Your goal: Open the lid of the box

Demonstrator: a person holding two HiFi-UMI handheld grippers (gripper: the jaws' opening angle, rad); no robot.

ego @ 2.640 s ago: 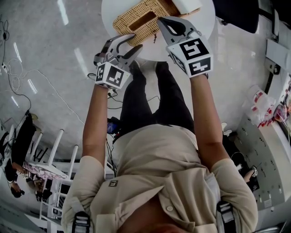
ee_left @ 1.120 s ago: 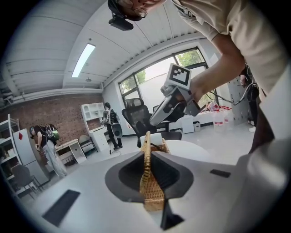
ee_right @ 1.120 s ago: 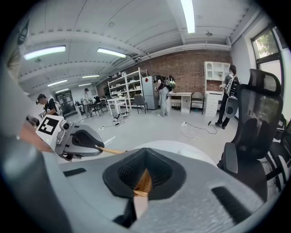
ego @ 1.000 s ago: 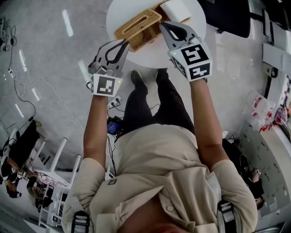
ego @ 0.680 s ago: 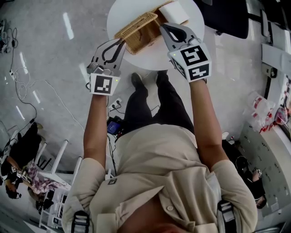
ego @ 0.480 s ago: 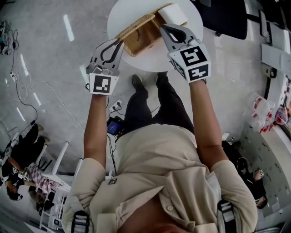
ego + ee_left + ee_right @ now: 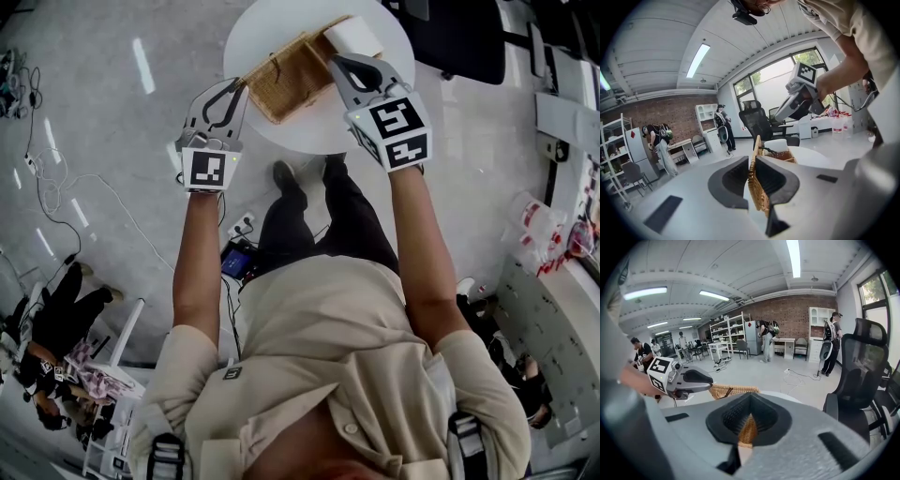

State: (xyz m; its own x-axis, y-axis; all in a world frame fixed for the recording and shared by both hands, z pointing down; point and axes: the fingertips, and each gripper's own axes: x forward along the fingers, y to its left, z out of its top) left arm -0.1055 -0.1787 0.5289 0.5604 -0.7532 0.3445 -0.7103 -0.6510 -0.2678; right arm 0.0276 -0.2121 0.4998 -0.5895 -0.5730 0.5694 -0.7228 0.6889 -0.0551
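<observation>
Pinching the lid (image 7: 757,192) tight in the left gripper (image 7: 240,86), up on edge along the left side of the box (image 7: 295,82). Clamping the box's right side with the right gripper (image 7: 337,64). Probably needs tipping farther left.

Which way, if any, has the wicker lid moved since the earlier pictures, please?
Yes: the wicker lid has swung up on edge, leftward over the white table.

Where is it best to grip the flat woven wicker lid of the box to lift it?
Its thin left edge, from the left: the flat woven wicker lid is a thin panel, so jaws straddle it, as the left gripper does. The right gripper pins the wicker box wall.
</observation>
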